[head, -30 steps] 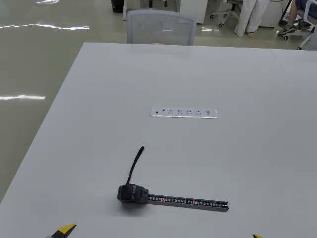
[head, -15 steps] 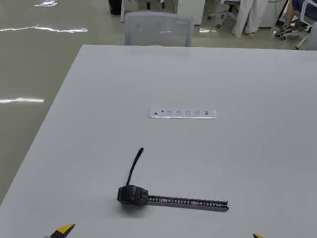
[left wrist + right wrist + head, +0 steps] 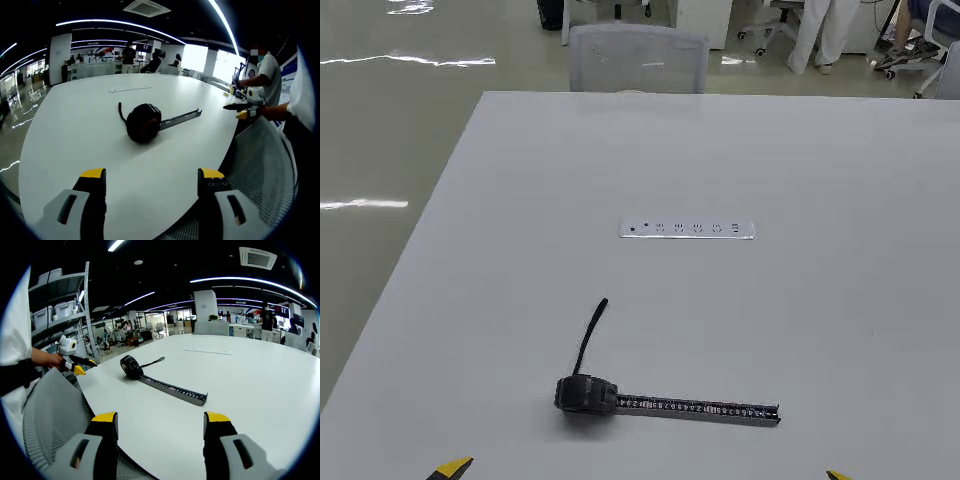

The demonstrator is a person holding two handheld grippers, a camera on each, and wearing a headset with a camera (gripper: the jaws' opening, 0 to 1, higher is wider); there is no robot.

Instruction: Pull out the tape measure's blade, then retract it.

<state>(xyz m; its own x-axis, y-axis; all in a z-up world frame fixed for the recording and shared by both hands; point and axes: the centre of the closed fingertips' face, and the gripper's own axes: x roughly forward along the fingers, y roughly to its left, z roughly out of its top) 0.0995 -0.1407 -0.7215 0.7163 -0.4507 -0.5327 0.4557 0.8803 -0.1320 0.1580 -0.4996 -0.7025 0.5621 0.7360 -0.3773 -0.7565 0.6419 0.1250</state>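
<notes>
Lying near the front edge of the white desk (image 3: 520, 200) in the head view, the black tape measure (image 3: 587, 393) has its blade (image 3: 700, 408) drawn out flat to the right. Its strap (image 3: 590, 335) trails toward a white power strip (image 3: 686, 229) farther back, and a grey chair (image 3: 637, 58) stands at the far edge. A yellow tip of the left hand-held gripper (image 3: 453, 467) and one of the right hand-held gripper (image 3: 837, 476) peek in at the bottom, both well apart from the tape measure.

In the left gripper view, the left hand-held gripper (image 3: 152, 175) is wide open and holds nothing. Its jaws point at the tape measure (image 3: 143, 121) ahead on the desk, with the right hand-held gripper (image 3: 240, 107) off to the right.

In the right gripper view, the right hand-held gripper (image 3: 161, 417) is likewise spread wide and empty, short of the blade (image 3: 172, 388). The left hand-held gripper (image 3: 75, 362), in a person's hand (image 3: 47, 359), hovers beside the desk edge at left.
</notes>
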